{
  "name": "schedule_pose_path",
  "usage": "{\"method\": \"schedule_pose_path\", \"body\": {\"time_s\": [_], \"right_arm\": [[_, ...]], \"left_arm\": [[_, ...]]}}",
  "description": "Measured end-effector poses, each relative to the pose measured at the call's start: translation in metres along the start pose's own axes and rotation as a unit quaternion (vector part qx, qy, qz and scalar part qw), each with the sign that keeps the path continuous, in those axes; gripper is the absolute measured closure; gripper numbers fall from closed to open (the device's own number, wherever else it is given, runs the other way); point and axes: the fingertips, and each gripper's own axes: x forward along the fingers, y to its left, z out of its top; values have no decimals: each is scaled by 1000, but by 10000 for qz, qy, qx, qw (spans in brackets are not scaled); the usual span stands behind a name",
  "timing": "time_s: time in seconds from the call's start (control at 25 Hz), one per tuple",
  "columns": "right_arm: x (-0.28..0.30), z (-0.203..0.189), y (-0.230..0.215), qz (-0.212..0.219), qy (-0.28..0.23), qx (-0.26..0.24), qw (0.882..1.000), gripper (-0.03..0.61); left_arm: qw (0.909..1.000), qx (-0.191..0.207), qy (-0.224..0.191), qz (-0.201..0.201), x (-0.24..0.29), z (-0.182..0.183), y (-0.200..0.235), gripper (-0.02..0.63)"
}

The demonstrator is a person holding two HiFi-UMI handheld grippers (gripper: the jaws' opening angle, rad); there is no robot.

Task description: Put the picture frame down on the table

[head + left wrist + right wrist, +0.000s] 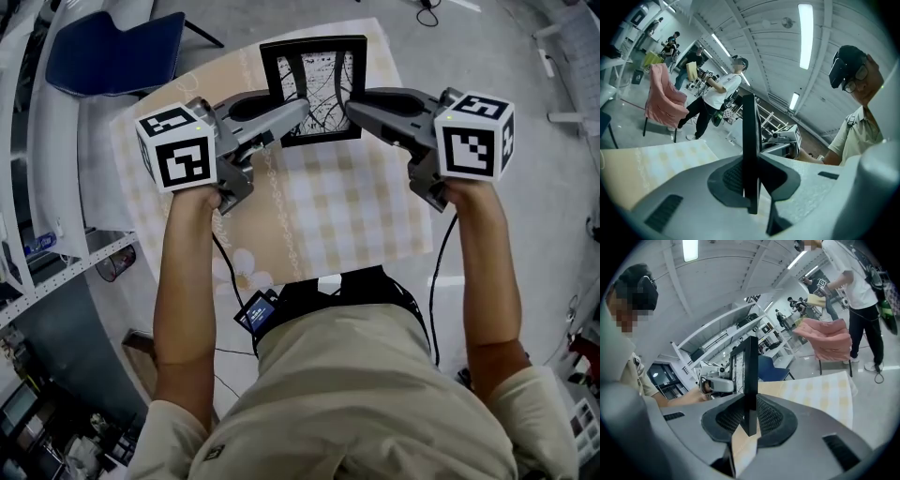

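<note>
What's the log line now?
black picture frame: held over beige checked tablecloth | left gripper: shut on frame | right gripper: shut on frame

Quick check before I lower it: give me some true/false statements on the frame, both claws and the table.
1. The left claw and right claw grip the picture frame by opposite side edges. True.
2. The frame lies flat on the table. False: it is held upright between the claws.
3. The table top shows a pale checked pattern. True.
4. The chair beyond the table is green. False: it is blue.
</note>
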Motion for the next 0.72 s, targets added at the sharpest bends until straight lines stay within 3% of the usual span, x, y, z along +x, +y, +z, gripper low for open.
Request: {"method": "schedule_pose_path", "body": {"time_s": [0.12,0.32,0.72], "right_arm": [[2,-4,-14,-20,56,95,9999,509],[27,-17,-76,164,104,261,9995,509],[51,-35,-120,139,356,606,9974,509]], "left_arm": [[9999,-44,81,70,9,-4,11,555],[9991,-143,211,350,35,-18,69,554],[9968,-515,385,474,51,-39,118,546]]}}
